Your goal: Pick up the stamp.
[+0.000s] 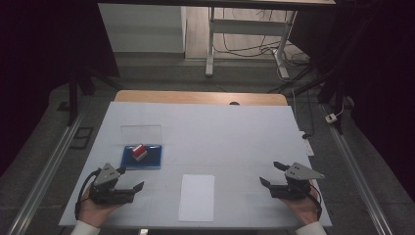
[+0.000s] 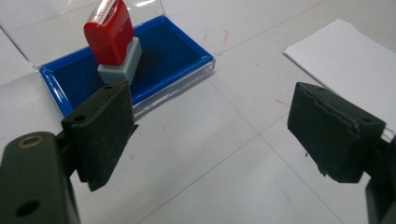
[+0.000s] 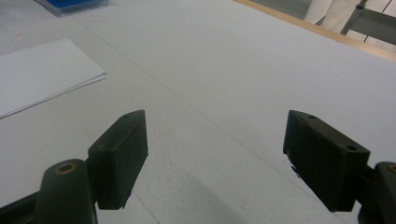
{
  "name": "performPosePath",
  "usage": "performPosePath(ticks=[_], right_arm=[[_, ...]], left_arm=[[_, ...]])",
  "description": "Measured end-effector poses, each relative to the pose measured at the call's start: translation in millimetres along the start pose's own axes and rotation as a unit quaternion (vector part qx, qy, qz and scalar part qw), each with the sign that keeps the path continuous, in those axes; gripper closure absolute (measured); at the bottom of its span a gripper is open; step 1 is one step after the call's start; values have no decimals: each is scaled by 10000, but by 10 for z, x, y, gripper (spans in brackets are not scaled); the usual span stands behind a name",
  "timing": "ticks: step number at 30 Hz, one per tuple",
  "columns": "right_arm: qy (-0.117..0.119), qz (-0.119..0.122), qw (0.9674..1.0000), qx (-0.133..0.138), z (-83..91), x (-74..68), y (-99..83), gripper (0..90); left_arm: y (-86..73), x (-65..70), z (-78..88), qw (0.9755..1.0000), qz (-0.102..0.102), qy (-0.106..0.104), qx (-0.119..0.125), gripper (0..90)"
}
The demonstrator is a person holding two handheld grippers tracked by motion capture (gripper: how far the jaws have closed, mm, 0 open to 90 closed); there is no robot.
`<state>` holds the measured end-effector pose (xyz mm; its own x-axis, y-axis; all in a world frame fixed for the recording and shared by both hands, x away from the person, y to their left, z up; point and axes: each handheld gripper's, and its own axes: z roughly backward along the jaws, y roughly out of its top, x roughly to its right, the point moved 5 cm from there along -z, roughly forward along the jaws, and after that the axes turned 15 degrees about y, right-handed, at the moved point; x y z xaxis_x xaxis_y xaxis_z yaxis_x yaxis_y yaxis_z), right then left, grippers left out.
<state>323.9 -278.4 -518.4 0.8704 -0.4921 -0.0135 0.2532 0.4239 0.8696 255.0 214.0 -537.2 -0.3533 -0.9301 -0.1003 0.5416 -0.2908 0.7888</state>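
A red stamp point(image 1: 138, 152) point(image 2: 111, 32) with a grey base stands tilted in a blue ink pad point(image 1: 151, 161) point(image 2: 177, 49), whose clear lid point(image 1: 141, 133) is open behind it. A small stack of white paper point(image 1: 196, 197) point(image 2: 348, 58) point(image 3: 39, 79) lies near the front middle of the table. My left gripper point(image 1: 131, 177) point(image 2: 210, 135) rests just in front of the ink pad, open, with nothing between its jaws. At the front right, my right gripper point(image 1: 269, 173) point(image 3: 215, 154) is open and empty over bare table.
The white table top point(image 1: 230, 142) has a wooden edge point(image 1: 200, 97) at the back. Beyond it stand a desk frame point(image 1: 244, 34) and loose cables point(image 1: 298, 58) on the floor. Metal rails point(image 1: 44, 171) run along both sides.
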Motion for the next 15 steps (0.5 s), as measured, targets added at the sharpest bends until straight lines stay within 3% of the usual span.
performPosePath(ticks=[15], right_arm=[[-11, 19, 10000, -50, -6, -18, -7, 226]], left_arm=[[-4, 7, 15, 10000, -7, -10, -30, 151]])
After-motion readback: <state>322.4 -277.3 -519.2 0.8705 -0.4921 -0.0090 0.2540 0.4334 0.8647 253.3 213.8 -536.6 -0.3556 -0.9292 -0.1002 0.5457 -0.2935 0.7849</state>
